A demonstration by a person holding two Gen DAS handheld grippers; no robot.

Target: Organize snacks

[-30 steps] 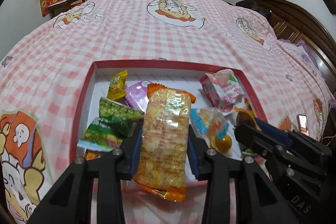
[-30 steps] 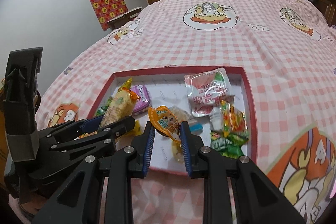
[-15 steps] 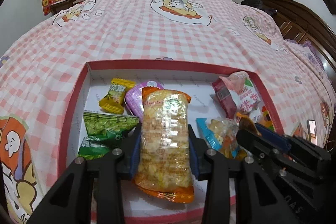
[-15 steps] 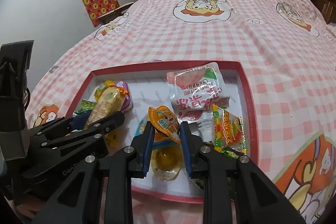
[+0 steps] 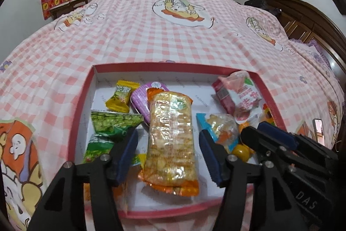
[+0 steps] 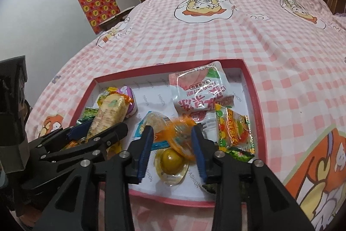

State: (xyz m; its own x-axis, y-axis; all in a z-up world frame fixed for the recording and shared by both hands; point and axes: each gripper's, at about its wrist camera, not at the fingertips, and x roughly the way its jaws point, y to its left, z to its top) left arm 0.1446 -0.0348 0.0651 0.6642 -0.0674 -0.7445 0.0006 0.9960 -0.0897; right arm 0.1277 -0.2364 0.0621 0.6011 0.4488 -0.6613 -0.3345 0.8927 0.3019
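Both hand-held grippers just opened, dropping two snacks into one tray (image 5: pixel 271 96).

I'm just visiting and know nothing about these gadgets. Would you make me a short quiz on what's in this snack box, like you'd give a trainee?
1. True or false: the long orange-ended cracker pack lies between the left gripper jaws with a gap on each side.
2. Which snack sits in the far right part of the red box? A) pink-and-white pouch B) purple tub C) yellow candy
3. Fill in: the blurred orange jelly cup between the right gripper jaws sits above a round ______ jelly.

Key: 1 true (both pairs of jaws have just been opening); 2 A; 3 yellow.
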